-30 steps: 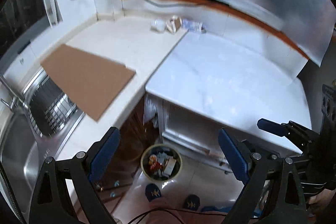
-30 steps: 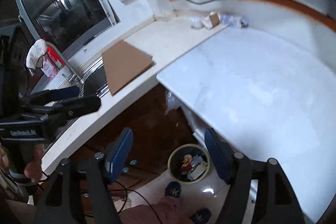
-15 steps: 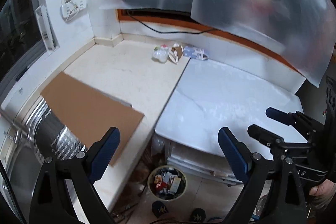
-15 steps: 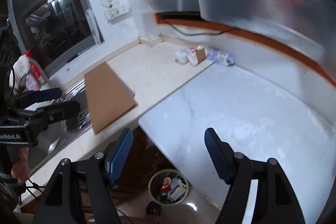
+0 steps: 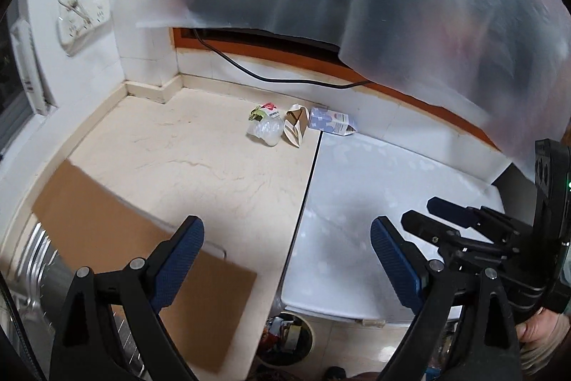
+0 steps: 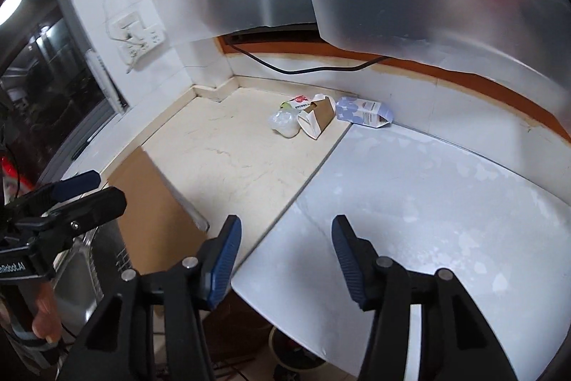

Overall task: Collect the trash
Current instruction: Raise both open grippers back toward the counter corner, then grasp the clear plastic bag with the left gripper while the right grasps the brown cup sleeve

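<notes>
Crinkled plastic bottle [image 5: 266,130] first: I bring my right gripper [image 6: 283,247], empty and just narrowing, squarely over it, left gripper [image 5: 285,259] wide, empty.

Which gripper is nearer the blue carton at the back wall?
Right, though only slightly. The right gripper hangs over the white top the blue carton lies on; the left gripper sits farther left, over the beige counter.
</notes>
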Motion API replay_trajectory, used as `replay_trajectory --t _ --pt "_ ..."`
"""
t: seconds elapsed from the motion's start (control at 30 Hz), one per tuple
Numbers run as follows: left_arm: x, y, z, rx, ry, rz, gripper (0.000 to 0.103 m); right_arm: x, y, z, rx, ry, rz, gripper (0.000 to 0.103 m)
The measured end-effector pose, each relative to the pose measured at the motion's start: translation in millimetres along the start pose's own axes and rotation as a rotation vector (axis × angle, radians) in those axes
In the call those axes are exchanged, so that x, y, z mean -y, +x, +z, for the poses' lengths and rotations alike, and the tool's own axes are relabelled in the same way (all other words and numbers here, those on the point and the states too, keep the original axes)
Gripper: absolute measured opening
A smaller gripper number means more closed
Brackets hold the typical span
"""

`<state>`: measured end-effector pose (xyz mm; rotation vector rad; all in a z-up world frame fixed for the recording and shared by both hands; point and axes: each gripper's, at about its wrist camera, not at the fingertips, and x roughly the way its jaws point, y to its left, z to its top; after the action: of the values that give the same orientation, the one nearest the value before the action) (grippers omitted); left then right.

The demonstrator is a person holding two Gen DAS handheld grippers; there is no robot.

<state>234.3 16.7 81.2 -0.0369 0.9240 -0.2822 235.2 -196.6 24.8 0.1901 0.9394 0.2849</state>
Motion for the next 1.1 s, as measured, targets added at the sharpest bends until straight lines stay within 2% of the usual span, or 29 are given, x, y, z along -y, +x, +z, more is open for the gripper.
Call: replay_trajectory --t 0.2,0.3,0.43,0.67,0.83,1.0,1.1 --pt "-21.9 51.1 32.8 -0.023 -0.035 -0.01 0.093 -10.5 43.7 36.5 -0.027 0.019 -0.022 0.053" --pt "-28.8 79.0 49.4 -0.021 -0.051 0.004 0.089 -5.7 73.4 56.3 -0.046 0.039 -0.016 0.053" --pt "-36.2 113.3 66.1 -0.019 -0.058 0.065 0.085 9.9 118.6 87.7 -0.051 0.075 -0.01 0.053" --pt "-56.5 169.9 87.6 -0.038 -0.138 0.113 0.084 32.3 206.3 128.4 -0.091 0.141 -0.026 0.053" --pt "-62.6 199.6 98.4 -0.052 -0.173 0.125 0.084 40.7 248.8 144.4 -0.083 0.171 -0.056 0.053" --pt "-61.8 213.3 102.5 -0.055 -0.184 0.133 0.084 44.0 290.7 150.6 -0.167 0.152 -0.131 0.053" --pt "-61.5 223.2 105.4 -0.06 -0.19 0.127 0.084 47.1 297.5 146.1 -0.169 0.122 -0.12 0.055"
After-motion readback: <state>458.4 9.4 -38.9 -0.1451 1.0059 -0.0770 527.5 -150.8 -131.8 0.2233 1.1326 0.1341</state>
